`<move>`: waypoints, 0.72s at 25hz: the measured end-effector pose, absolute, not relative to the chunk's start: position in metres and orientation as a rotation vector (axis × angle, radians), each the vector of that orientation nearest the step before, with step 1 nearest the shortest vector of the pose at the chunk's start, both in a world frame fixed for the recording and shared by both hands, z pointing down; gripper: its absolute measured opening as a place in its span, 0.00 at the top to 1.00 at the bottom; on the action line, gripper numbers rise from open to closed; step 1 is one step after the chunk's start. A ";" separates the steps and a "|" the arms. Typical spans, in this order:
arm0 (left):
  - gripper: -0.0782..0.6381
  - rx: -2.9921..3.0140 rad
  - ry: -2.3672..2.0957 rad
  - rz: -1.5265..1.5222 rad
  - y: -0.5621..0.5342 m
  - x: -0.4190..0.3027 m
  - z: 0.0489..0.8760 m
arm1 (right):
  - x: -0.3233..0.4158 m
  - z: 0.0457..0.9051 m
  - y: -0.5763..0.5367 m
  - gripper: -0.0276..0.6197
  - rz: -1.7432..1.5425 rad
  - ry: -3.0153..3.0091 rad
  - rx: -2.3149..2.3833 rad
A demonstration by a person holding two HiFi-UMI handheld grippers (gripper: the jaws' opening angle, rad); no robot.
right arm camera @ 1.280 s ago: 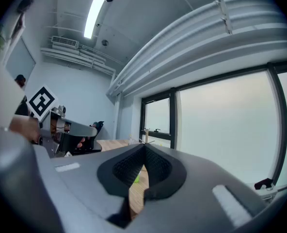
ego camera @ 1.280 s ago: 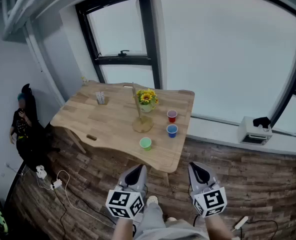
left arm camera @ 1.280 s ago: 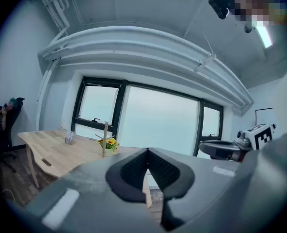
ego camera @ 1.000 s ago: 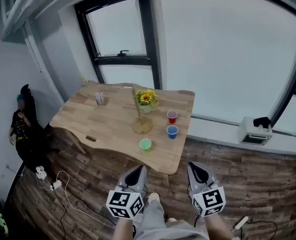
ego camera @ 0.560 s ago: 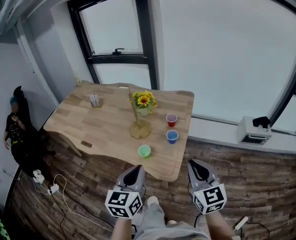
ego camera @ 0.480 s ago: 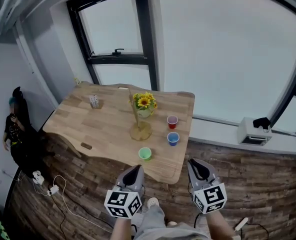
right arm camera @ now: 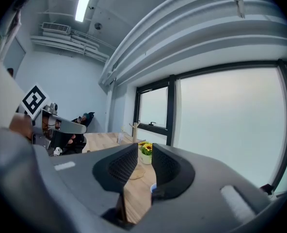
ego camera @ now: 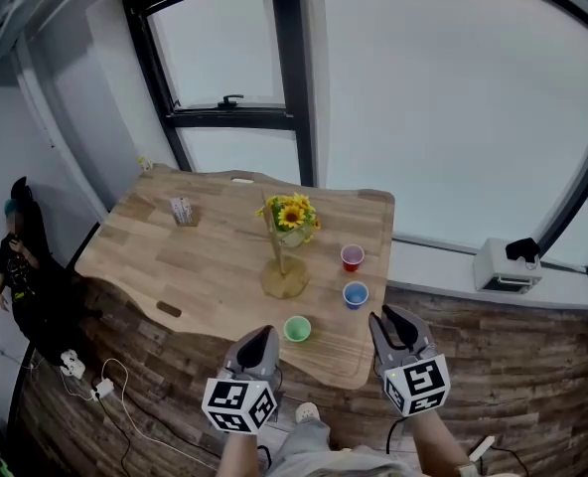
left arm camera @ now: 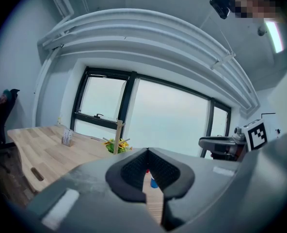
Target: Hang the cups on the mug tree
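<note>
On the wooden table stands a bare wooden mug tree beside a pot of sunflowers. A red cup and a blue cup sit to its right, and a green cup sits near the front edge. My left gripper hovers at that edge just left of the green cup, its jaws shut and empty. My right gripper is below and right of the blue cup. Its jaws have just been opening and now stand open with nothing between them.
A small card holder stands at the table's far left. A white device rests on the window ledge to the right. A person sits by the left wall, with a power strip and cables on the floor.
Both grippers have come forward to the table's near edge, and the table looks closer. The right gripper's jaws have parted. The cups and the tree have not moved.
</note>
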State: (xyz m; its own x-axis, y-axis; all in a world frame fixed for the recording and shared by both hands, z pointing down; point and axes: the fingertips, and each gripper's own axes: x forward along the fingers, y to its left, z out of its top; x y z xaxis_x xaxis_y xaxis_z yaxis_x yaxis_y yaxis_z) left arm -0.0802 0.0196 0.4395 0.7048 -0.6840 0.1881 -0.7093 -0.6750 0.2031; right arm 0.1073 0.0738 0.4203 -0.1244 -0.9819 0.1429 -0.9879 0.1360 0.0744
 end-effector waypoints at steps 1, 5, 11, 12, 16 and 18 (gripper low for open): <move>0.89 2.653 -1.103 0.141 0.013 -0.081 0.441 | 0.108 0.422 0.067 0.83 0.068 -2.235 1.972; 0.89 2.642 -1.082 0.152 -0.015 -0.085 0.449 | 0.111 0.431 0.038 0.80 0.111 -2.197 1.996; 0.89 2.692 -1.048 0.243 -0.049 -0.086 0.465 | 0.124 0.450 -0.003 0.76 0.268 -2.159 2.051; 0.89 2.695 -1.036 0.250 -0.054 -0.086 0.468 | 0.127 0.453 -0.009 0.76 0.302 -2.158 2.064; 0.89 2.691 -1.004 0.269 -0.075 -0.084 0.480 | 0.141 0.463 -0.035 0.75 0.411 -2.154 2.117; 0.89 2.683 -0.991 0.282 -0.082 -0.080 0.488 | 0.148 0.470 -0.044 0.75 0.484 -2.159 2.135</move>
